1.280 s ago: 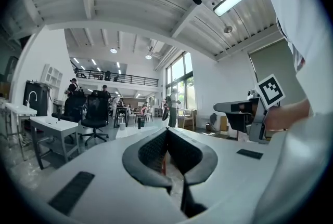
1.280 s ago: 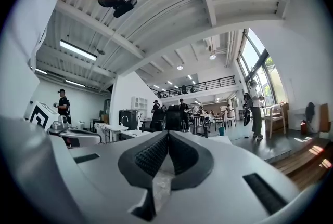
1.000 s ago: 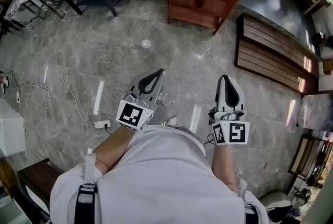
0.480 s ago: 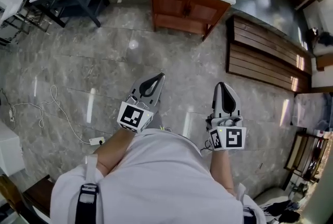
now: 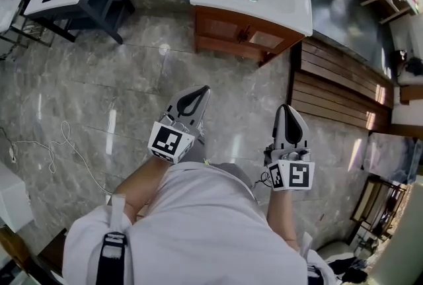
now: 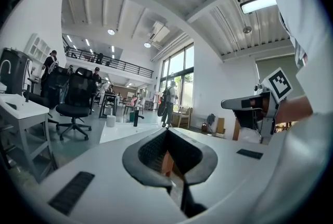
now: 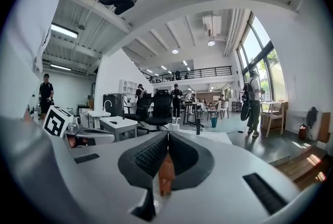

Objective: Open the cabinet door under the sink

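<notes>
L gripper (image 5: 202,90), R gripper (image 5: 285,107) jaws closed, empty. Cabinet door (image 5: 222,28) at 12: prob stiff wood, light swing; grab centre knob (image 5: 246,32).

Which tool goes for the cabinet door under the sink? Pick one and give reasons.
Left, narrowly. The left tool and right tool are both shut, empty and well short of the cabinet, but the left one's tips lie a little nearer its front in the head view.
</notes>
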